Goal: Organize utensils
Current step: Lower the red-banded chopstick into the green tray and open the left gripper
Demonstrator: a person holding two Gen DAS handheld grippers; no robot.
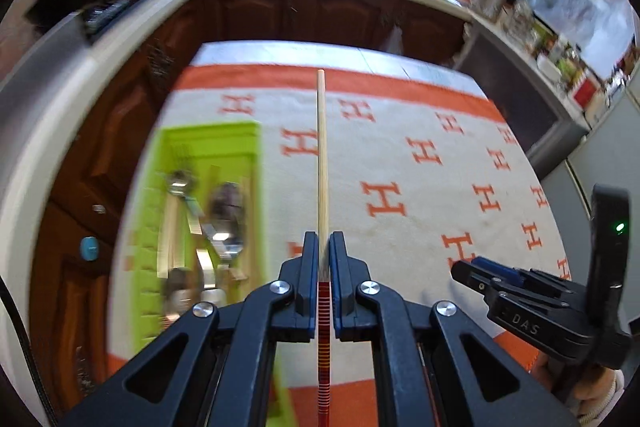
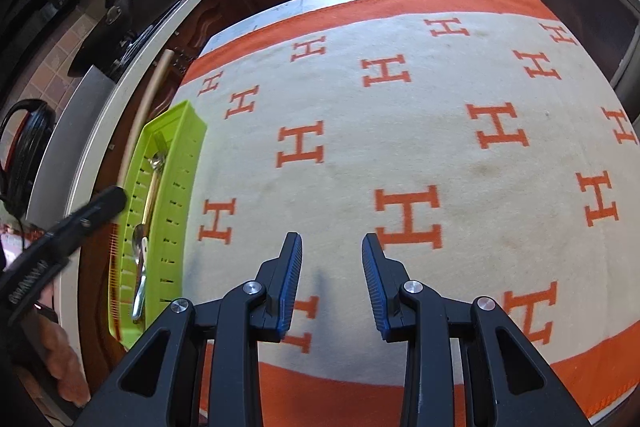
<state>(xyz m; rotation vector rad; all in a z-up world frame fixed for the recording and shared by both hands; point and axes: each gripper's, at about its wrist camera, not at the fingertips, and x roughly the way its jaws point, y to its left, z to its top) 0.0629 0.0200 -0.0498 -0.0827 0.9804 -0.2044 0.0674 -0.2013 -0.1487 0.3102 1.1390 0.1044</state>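
Green tray [image 2: 188, 163] left; blanket [image 2: 400, 147] bare.

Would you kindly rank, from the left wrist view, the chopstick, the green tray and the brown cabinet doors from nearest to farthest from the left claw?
1. chopstick: clamped in the left claw, pointing straight ahead.
2. green tray: ahead to the left on the blanket, holding cutlery.
3. brown cabinet doors: beyond the table's far edge.

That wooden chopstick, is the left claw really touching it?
Touching. In the left wrist view, the left gripper has both jaws pressed against the chopstick, which sticks out straight ahead above the blanket.
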